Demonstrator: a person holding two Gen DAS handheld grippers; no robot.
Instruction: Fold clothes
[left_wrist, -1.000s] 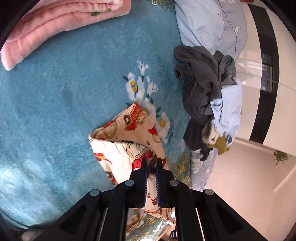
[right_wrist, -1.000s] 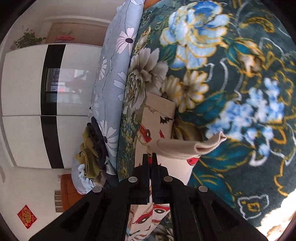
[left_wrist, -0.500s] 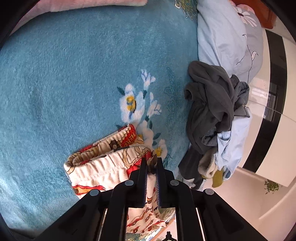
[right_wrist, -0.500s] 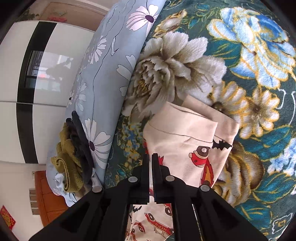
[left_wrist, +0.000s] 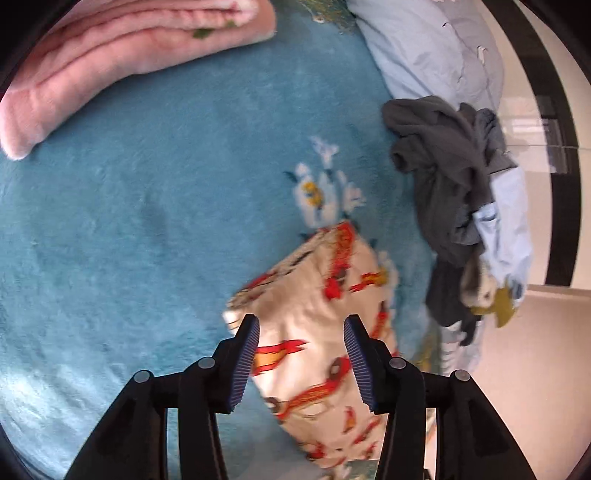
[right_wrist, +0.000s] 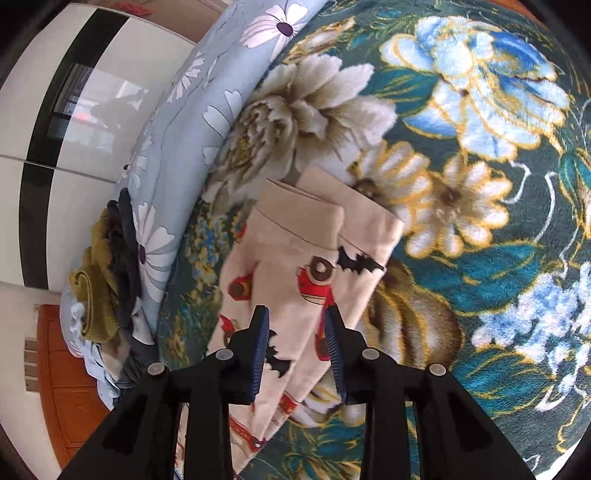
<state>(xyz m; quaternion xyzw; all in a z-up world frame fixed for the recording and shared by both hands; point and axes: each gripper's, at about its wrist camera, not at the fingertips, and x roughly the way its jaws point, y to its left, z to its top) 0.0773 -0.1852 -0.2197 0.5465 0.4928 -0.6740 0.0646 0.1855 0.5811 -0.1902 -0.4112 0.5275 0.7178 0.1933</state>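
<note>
The left gripper has its jaws apart and opening, the ribbed blue pads clear on both sides of the cream printed trousers, which lie between and beneath them without being pinched. That garment sits folded on the blue blanket in the lower middle of the left wrist view, its red cartoon print blurred. The gripper points steeply down at the bed. The right gripper also has its jaws parted, less widely, and opening; the same trousers lie under the gap, their hemmed leg ends stacked toward the middle of the frame on the dark floral blanket, and the pads do not press on the cloth. It too tilts sharply downward. At the right of the left wrist view a heap of grey and pale blue clothes lies just beside the folded piece, with a pink folded blanket across the upper left.
</note>
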